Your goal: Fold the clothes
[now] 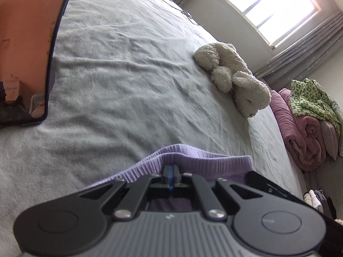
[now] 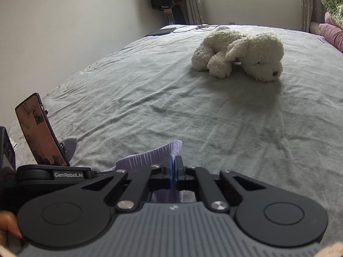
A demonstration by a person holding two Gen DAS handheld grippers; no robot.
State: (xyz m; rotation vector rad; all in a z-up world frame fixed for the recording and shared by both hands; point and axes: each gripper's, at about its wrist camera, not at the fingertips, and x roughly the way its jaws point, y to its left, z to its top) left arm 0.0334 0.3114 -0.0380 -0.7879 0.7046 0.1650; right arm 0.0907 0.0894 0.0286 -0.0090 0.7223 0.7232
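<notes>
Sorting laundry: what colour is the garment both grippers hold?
Lilac ribbed knit garment, clearest in the left wrist view.

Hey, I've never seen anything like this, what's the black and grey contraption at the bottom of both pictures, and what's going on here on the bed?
Those are two hand-held grippers, simple two-finger clamps a person carries, one in each hand. Each has a wide-angle camera looking forward along its fingers, so one picture comes from the left gripper and the other from the right gripper. Both are shut on the ribbed edge of a lilac knitted garment, apparently ready to fold it. It lies on a bed with a pale grey cover. Farther off rests a white plush dog. A phone stands propped to the left, and folded pink bedding sits beside the bed.
</notes>
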